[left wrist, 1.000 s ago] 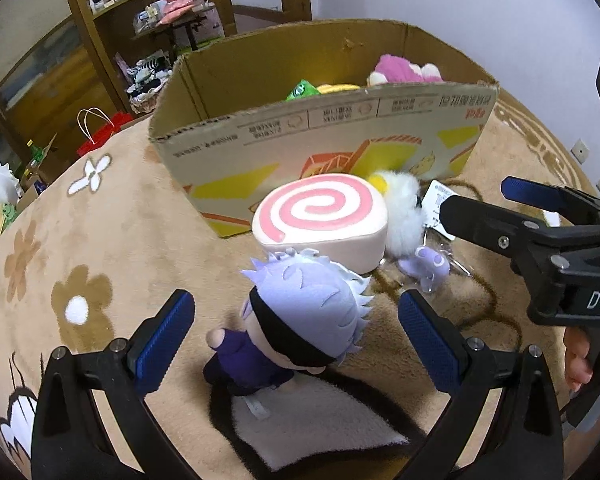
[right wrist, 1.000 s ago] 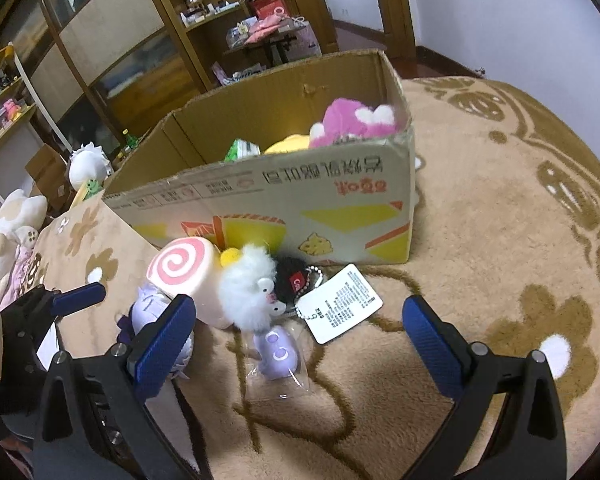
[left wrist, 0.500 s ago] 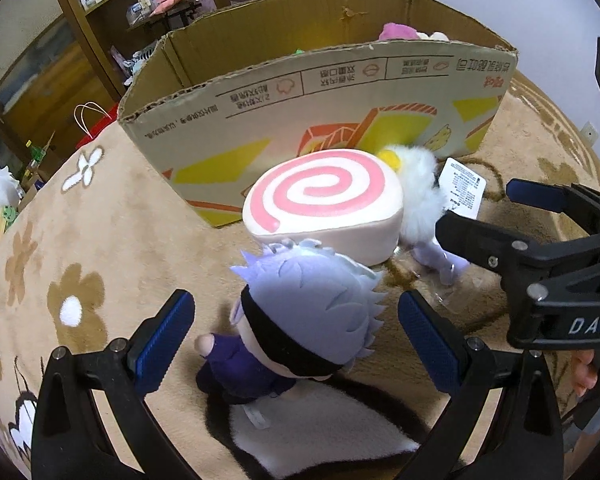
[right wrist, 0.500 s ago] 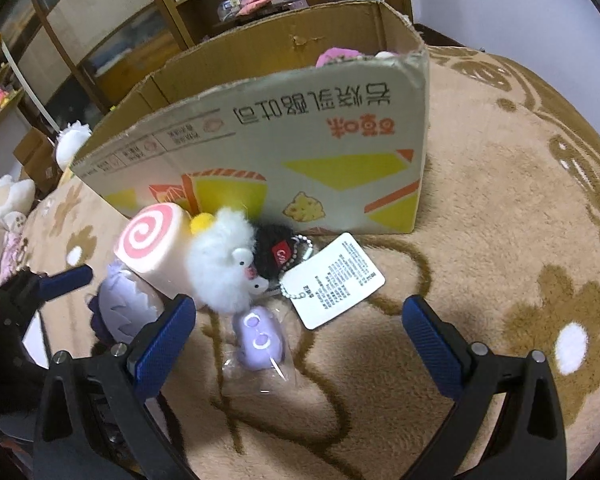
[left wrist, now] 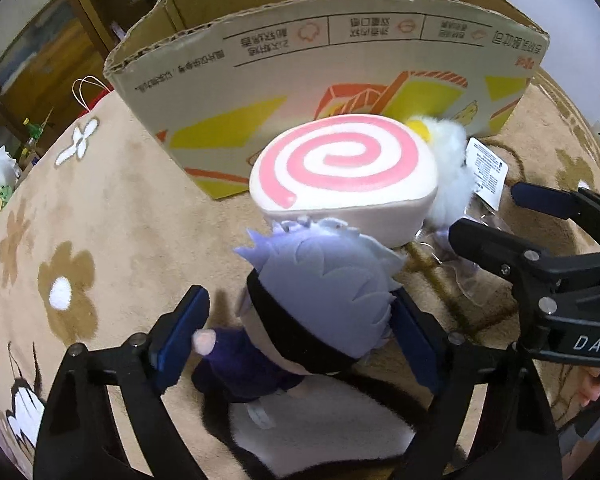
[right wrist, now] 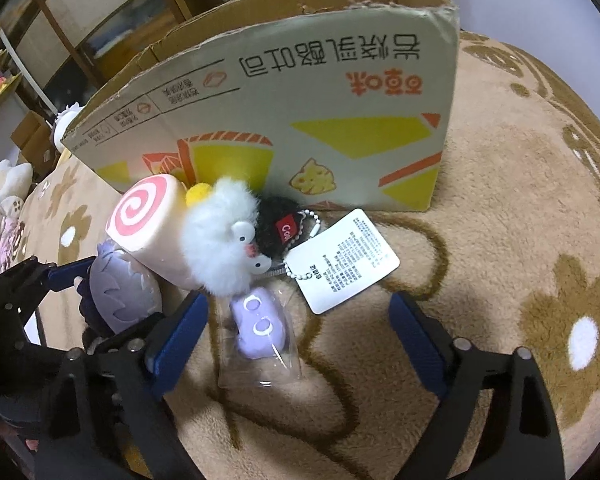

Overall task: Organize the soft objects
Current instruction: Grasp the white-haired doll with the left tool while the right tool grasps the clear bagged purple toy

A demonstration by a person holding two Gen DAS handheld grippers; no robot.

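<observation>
Over the last second we close in low: the box wall now hides the toys inside it, and both claws sit right at the floor pile, so we judge two pickups are about to start. Our left gripper [left wrist: 300, 332] is spread, fingers either side of the spiky-haired doll [left wrist: 320, 300], right pad about touching its head, no squeeze yet. Our right gripper [right wrist: 298, 332] is spread around the bagged purple toy [right wrist: 260, 328], not touching. All lie on the plush flower carpet [right wrist: 520, 240] just before the cardboard box [right wrist: 300, 92]. Doll: felt, lavender, floppy. Swirl roll cushion [left wrist: 340, 176]: smooth, squashy. White fluffy keychain [right wrist: 220, 240]: long fur, paper tag [right wrist: 344, 260]. Bag: crinkly, slippery.
</observation>
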